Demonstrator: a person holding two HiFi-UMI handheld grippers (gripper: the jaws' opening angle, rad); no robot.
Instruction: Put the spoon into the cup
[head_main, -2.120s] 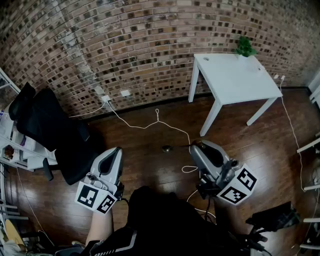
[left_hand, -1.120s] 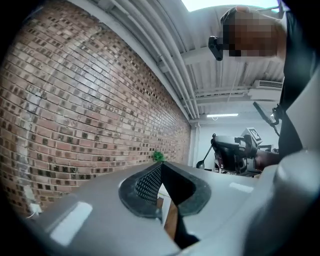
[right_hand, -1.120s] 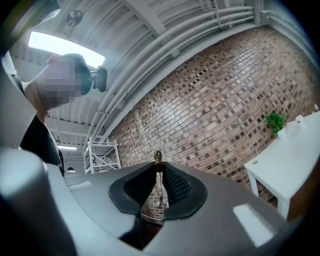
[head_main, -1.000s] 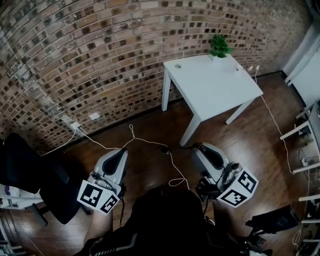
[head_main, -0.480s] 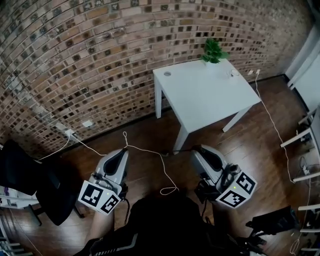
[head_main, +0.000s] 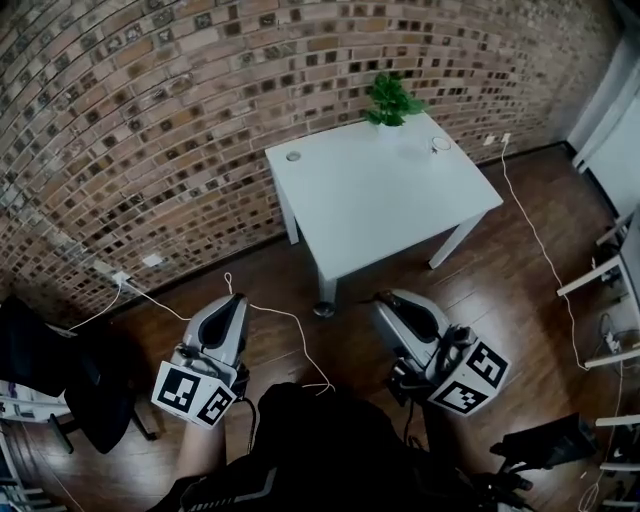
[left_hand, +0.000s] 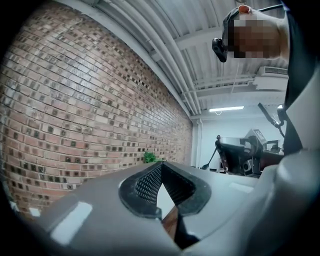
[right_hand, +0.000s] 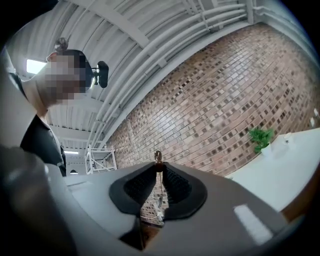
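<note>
In the right gripper view my right gripper (right_hand: 158, 164) is shut on a thin spoon (right_hand: 158, 156), whose brownish end pokes out at the jaw tips. The head view shows that gripper (head_main: 386, 299) low at the right, over the wooden floor in front of a white table (head_main: 370, 200). A small white cup (head_main: 441, 144) stands near the table's far right corner, beside a potted plant (head_main: 389, 101). It also shows small in the right gripper view as the cup (right_hand: 286, 136). My left gripper (head_main: 234, 301) hangs at the left. Its jaws (left_hand: 161, 165) meet at the tips with nothing between them.
A brick wall (head_main: 150, 120) runs behind the table. A white cable (head_main: 290, 325) trails over the floor from a wall socket (head_main: 152, 260) towards the table leg (head_main: 325, 290). A black chair (head_main: 70, 385) stands at the left, and white furniture (head_main: 600, 280) lines the right edge.
The table has shifted left and nearer in the head view as the person walks towards it. Both grippers keep the same pose, the spoon still in the right one.
</note>
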